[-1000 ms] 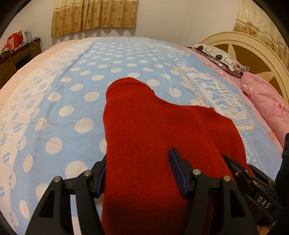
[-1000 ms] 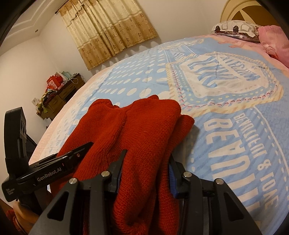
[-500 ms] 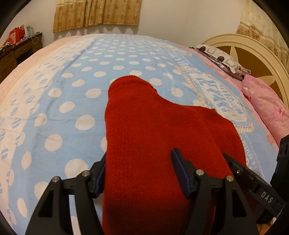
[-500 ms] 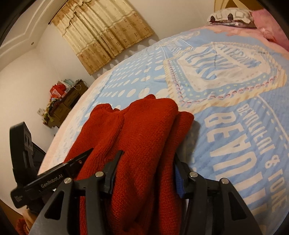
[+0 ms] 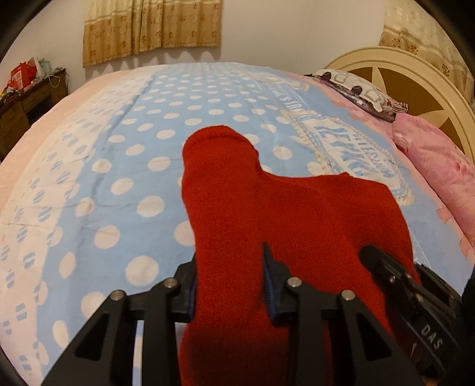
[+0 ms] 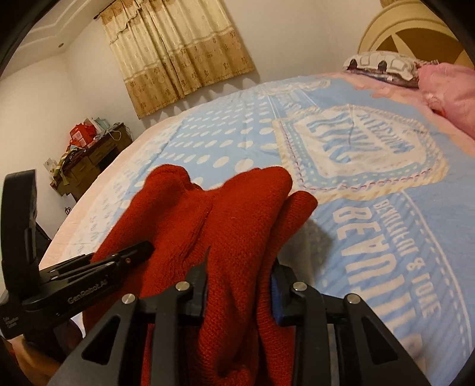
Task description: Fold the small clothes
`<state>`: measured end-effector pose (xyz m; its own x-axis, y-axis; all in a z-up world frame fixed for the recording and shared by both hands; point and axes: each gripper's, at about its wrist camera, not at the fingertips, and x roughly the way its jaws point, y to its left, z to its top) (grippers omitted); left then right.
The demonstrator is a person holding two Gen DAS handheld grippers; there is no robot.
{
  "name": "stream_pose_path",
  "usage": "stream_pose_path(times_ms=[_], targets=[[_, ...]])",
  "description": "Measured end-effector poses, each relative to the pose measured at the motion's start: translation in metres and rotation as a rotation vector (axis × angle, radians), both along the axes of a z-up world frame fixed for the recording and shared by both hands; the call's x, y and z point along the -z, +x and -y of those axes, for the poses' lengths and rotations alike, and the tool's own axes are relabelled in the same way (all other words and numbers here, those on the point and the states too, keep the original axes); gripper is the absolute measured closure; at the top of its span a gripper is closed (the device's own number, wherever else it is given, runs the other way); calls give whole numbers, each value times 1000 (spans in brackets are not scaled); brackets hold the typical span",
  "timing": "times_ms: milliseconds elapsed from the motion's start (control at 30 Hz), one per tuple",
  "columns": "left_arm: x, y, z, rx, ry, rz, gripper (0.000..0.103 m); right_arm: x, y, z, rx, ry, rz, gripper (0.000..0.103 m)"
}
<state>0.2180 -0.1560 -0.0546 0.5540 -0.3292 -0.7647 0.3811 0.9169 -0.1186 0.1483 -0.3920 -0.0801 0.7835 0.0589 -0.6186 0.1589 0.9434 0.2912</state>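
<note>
A: Where's the red sweater [image 5: 267,213] right now?

B: On the blue dotted bedspread [image 5: 118,178], near the edge closest to the cameras, with one rounded end reaching away from that edge toward the curtain [image 5: 151,26]. Its near hem is pinched at two spots: the left gripper [image 5: 230,285] is closed on one part of the knit, the right gripper [image 6: 239,285] closed on another just beside it.

A: Why two grips side by side?

B: My guess is to keep the hem level, so the cloth travels as one flat sheet when it's folded over. From the right wrist view the knit already bunches in soft ridges (several layers, I think, though the fisheye blur makes that hard to count).

A: Any basket or bin for it?

B: None in view. Beyond the sweater there are only pillows [image 6: 383,65] by the headboard [image 5: 412,77], and a dark dresser [image 6: 86,160] by the wall, with a red box and clutter on top.
</note>
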Motion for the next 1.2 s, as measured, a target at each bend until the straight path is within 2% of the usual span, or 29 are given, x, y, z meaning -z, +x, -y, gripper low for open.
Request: stream_pose_path(times_ms=[167,300,567,800,1200], targets=[[-14,-24,-4,8,63,70,68,-10,-17,-14,5,31,27,72],[-24,-33,-18,-7,67,79,68,-10,-27,-23,5,92,20,72],[-32,-51,-47,-52,101,102,68,-14,-43,-57,-26,141,24,72],[-40,-63,-74,-89,138,147,68,-19,-46,-86,-69,162,26,72],[-40,-70,-132,-169,124,133,68,-29,-42,-147,-172,134,7,72]])
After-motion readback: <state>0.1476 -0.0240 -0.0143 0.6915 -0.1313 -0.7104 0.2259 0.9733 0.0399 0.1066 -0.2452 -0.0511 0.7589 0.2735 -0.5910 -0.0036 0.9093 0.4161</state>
